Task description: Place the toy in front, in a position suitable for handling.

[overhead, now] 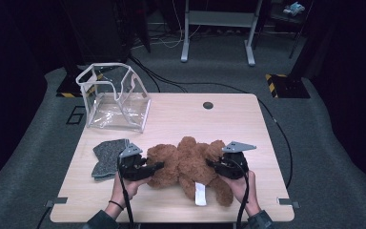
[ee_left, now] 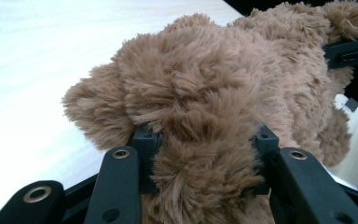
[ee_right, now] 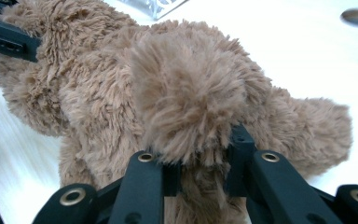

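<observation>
Grasp step: left gripper [overhead: 158, 166] and right gripper [overhead: 210, 164] each clamped on a fur lobe of the brown plush toy [overhead: 187, 162], lying mid-table [overhead: 228, 119]. Next, probably: level joint lift toward clear bag [overhead: 116, 98] (mouth open, far left); fur may slip.

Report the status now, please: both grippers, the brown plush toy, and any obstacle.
Left gripper and right gripper: both shut on the plush toy, one at each end. Toy lies on the table. Grey cloth beside it, not blocking.
</observation>
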Demonstrator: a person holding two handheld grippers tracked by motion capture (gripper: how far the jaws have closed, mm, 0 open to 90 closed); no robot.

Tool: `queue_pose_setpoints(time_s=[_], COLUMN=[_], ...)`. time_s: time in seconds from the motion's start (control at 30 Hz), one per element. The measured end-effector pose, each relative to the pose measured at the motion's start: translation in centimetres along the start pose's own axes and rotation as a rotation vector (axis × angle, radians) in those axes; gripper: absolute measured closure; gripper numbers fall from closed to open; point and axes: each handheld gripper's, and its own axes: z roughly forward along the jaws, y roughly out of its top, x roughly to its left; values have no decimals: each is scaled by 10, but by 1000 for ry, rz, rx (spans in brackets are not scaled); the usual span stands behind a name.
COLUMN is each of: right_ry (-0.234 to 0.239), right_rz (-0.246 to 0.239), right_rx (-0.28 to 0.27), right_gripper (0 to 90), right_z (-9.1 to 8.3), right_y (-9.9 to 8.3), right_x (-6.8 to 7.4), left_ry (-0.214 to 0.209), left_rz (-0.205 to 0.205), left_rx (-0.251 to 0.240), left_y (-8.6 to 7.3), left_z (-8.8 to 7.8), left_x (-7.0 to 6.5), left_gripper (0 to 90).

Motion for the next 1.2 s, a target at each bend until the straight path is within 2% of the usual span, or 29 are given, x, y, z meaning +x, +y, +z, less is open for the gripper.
queue_pose_setpoints(time_s=[0.3,0.5,0.67,0.8,1.0,1.1,1.13,1.2], right_ry=[-38,-61,-79,-85,-97,-95,-109,-109], right_rz=[-31,-37,-25,-13,6,8,34,25], right_rx=[1,7,13,37,74,103,106,103], right_gripper=[733,732,729,725,687,626,583,488], right_z=[0,10,23,38,61,72,73,73], right_y=[33,51,61,62,53,49,48,48], right_x=[-8,-13,-20,-26,-28,-32,-31,-35], left_ry=[15,34,63,67,78,65,64,85], left_rz=[-7,-20,-3,-23,-32,-60,-64,-56], left_rx=[-18,-9,7,34,86,85,80,74], left_y=[29,47,60,58,48,42,42,44], left_z=[6,14,21,31,47,50,49,45], left_x=[12,27,36,48,67,75,76,73], left_gripper=[576,572,570,565,535,500,467,383])
